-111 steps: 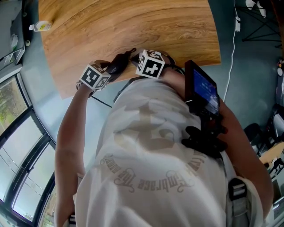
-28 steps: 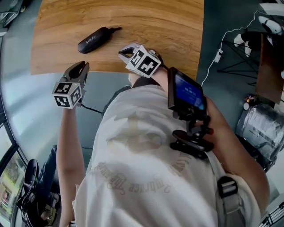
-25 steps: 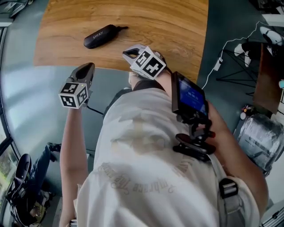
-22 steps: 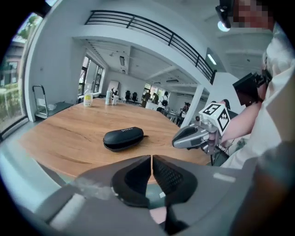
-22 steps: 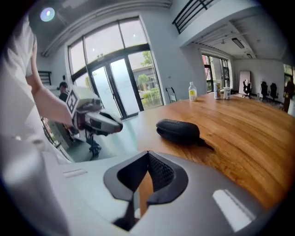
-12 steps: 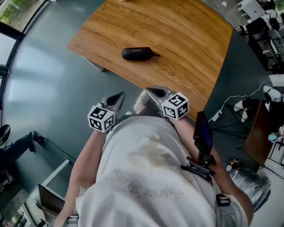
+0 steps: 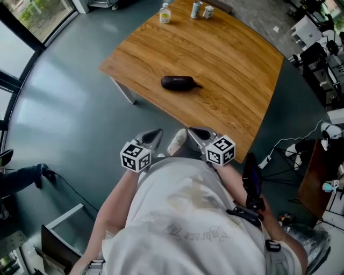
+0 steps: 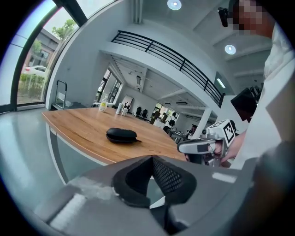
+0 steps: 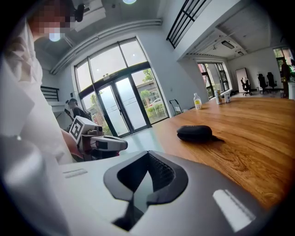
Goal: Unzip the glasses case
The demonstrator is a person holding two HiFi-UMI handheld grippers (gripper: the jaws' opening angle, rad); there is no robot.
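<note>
Nearest, tucked in by the torso: left gripper (image 7: 153, 134), jaws pressed together on nothing. Just beside it, right gripper (image 7: 199, 131), likewise closed tip to tip and empty. Both short of the near edge of the table (image 7: 236, 107), touching no part of it.

Further out, mid-table: glasses case (image 7: 179, 82), black, lying flat, well apart from both grippers. Looks zipped all round, though too small here to be sure. Thin tail at its right end, where the zip pull would be. Beyond, at the far edge: 1 bottle (image 7: 165, 13) and 2 smaller containers (image 7: 196, 8).

Likely trouble from here: arriving with jaws closed and nudging the case instead of gripping it. Sits loose on smooth wood, so would slide or spin under a tug on the pull unless pinned by the other gripper. Small pull, easy to miss or to lose from the pads.
</note>
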